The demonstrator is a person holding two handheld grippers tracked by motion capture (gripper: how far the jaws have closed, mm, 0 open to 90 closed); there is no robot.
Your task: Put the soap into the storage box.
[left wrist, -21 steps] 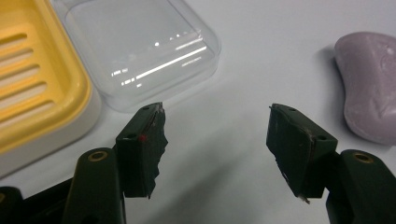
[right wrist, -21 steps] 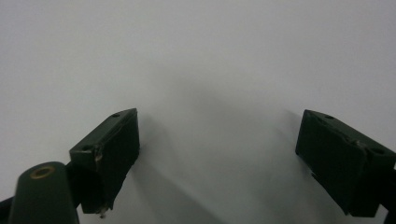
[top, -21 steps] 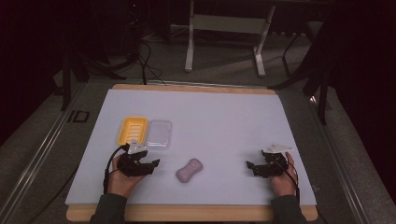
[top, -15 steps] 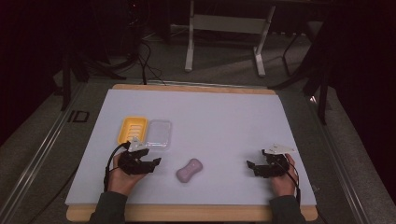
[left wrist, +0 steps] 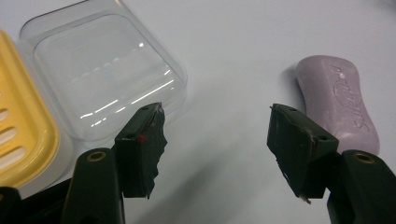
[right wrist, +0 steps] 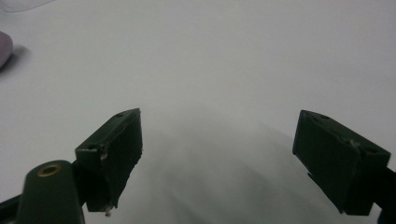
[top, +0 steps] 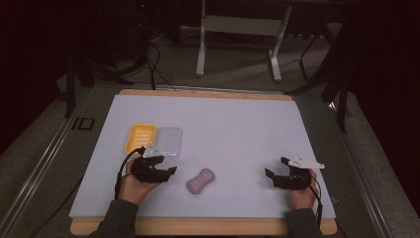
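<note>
Left gripper [left wrist: 215, 135] stood with jaws wide apart, nothing between them, over bare white mat [top: 233, 129]; pink soap bar [left wrist: 338, 100] lay just beyond its right jaw, untouched, clear lid [left wrist: 105, 70] and yellow dish [left wrist: 18, 126] off its left jaw. Right gripper [right wrist: 219, 158] also gaped wide, empty, well apart from the soap

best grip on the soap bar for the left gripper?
Pinch the soap across its narrow waist, coming from above. It lies flat on the mat with pinched-in long sides, so pads should seat there. Left gripper is open and close beside it.
</note>
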